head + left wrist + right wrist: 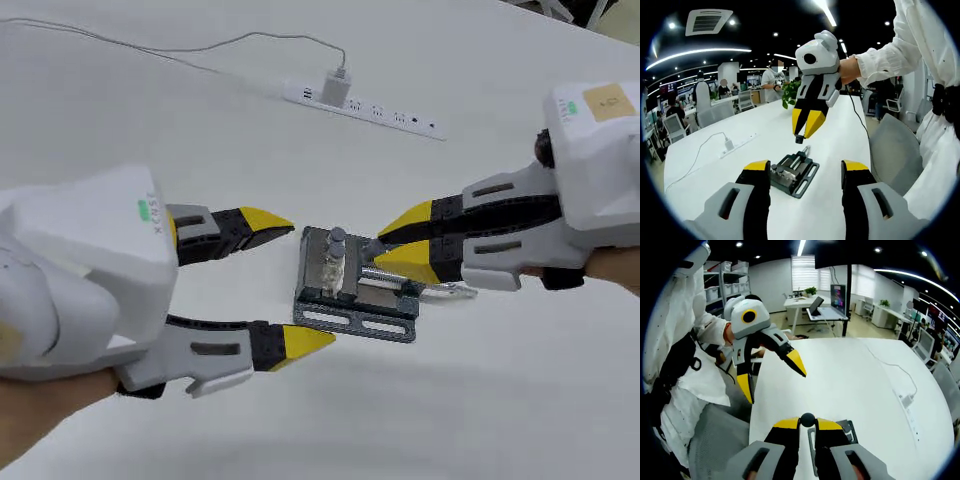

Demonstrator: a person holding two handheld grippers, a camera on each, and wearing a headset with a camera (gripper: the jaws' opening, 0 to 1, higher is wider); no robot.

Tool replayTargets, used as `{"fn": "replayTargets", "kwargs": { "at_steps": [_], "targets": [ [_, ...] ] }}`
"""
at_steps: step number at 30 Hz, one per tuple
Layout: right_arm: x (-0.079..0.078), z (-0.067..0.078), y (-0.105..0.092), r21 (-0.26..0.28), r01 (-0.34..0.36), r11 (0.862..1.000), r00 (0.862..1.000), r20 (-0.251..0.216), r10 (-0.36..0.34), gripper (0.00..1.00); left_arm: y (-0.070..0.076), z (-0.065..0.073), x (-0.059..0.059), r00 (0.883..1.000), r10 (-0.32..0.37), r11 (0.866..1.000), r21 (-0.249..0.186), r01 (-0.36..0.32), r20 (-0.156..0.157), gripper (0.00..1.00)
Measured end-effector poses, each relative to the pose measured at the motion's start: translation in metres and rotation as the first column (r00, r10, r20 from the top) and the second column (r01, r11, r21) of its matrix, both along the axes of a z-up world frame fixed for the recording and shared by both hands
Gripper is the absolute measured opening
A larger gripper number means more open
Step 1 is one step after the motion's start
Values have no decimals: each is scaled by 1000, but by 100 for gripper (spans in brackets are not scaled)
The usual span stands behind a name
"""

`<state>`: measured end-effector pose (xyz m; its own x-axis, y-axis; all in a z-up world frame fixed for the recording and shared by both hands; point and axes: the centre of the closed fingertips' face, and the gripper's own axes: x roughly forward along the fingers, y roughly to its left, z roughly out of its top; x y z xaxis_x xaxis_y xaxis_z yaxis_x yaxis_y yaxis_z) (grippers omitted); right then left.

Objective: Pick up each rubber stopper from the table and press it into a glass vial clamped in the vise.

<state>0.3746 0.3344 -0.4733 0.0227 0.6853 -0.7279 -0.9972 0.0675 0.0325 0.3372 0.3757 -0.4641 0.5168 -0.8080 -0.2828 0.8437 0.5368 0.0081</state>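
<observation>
A small metal vise (350, 322) stands mid-table and clamps glass vials (331, 268), at least one capped with a grey stopper (337, 237). My right gripper (381, 250) comes in from the right, just right of the vials, shut on a dark rubber stopper (807, 419). In the left gripper view that stopper (799, 139) hangs above the vise (801, 179). My left gripper (287, 283) is open to the left of the vise, with nothing between its jaws. From the right gripper view, the left gripper (774, 380) is spread wide and the vise (849, 428) is mostly hidden behind my own jaws.
A white power strip (362, 106) with a plugged charger (336, 86) and its cable lies at the back of the white table (480, 400). A person in a white sleeve (880, 55) holds the grippers. Office chairs and people stand in the background.
</observation>
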Motion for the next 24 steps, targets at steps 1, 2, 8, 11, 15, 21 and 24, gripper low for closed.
{"fn": "replayTargets", "kwargs": {
  "at_steps": [1,2,8,11,15,21,24],
  "targets": [
    [3,-3,0,-13,5,1000,1000,4,-5,5,2,-3,1,1000,4,1000,2,-4,-9,60],
    [7,-6,0,-28,7,1000,1000,7,-7,5,4,-6,2,1000,6,1000,6,-6,-18,62],
    [26,-27,1,-111,11,994,1000,21,-8,5,14,-28,8,997,17,1000,14,-16,-70,74],
    [31,-38,3,-143,12,990,1000,17,-9,5,15,-33,10,996,14,1000,3,-13,-83,79],
    [37,-59,5,-199,0,980,1000,14,3,5,14,-36,11,996,8,1000,-21,-10,-94,86],
    [41,-85,5,-268,-20,963,1000,11,24,5,12,-44,12,993,-10,999,-42,5,-114,92],
    [41,-94,5,-297,-23,955,999,14,29,5,11,-46,12,993,-15,999,-53,8,-117,97]
  ]
}}
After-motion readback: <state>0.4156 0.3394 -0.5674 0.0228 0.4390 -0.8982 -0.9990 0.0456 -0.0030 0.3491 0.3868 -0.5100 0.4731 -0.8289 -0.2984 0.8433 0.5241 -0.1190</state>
